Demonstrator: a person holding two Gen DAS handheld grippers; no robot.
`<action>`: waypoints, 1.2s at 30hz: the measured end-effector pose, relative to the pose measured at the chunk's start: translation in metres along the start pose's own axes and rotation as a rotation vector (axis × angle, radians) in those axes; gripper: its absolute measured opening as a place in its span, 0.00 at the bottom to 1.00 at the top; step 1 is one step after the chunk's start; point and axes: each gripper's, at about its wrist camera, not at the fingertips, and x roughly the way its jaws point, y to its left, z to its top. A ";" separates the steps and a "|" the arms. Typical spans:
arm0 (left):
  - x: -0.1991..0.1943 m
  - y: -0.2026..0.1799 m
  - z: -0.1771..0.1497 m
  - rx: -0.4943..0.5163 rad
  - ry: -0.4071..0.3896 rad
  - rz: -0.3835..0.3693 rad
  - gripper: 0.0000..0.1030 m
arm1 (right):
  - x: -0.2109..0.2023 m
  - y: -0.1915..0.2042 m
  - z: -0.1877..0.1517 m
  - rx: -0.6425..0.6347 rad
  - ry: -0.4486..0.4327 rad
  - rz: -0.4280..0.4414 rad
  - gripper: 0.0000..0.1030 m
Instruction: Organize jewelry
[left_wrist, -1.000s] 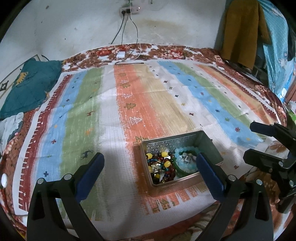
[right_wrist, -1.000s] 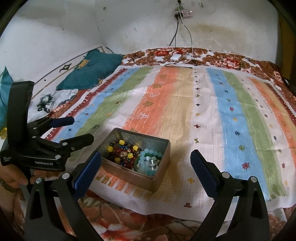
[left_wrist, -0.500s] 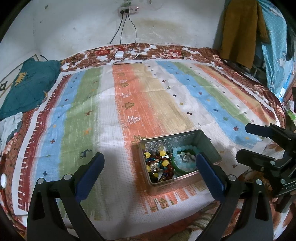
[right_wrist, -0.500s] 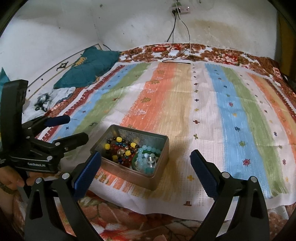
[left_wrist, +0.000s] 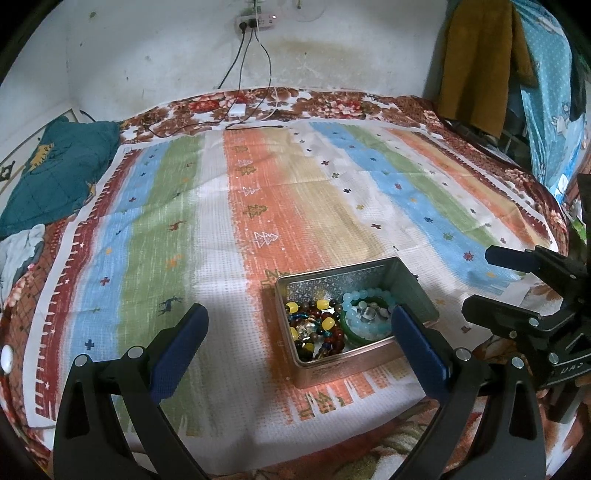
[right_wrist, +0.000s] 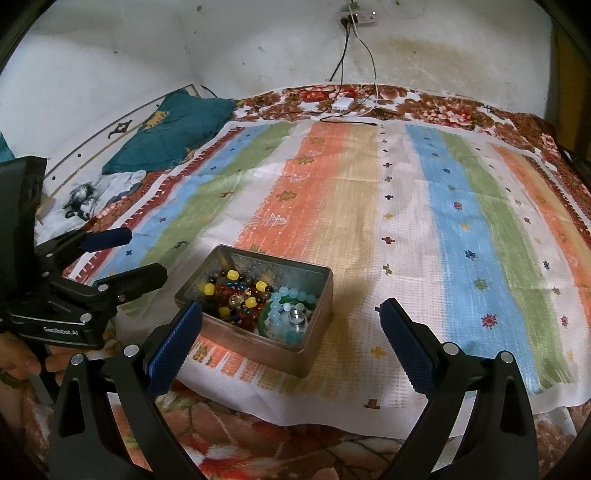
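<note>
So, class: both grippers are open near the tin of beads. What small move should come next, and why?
Probably bring the right gripper down into the tin and close on the pale blue bracelet. All the jewelry sits heaped in the tin, nothing lies on the striped cloth, and both the right and left gripper are open and empty.

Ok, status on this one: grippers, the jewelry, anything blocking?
Left gripper open, empty. Right gripper open, empty. Beaded bracelets all in open metal tin on striped cloth. Nothing in the way.
</note>
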 end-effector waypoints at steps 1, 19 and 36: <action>0.000 0.000 0.000 0.000 0.000 0.001 0.95 | 0.000 0.000 0.000 0.000 0.001 -0.001 0.95; -0.002 -0.004 0.000 0.005 0.001 0.000 0.95 | 0.001 0.002 -0.001 -0.016 0.005 -0.007 0.96; -0.002 -0.006 -0.001 0.012 0.007 -0.008 0.95 | 0.001 0.004 -0.002 -0.019 0.006 -0.008 0.95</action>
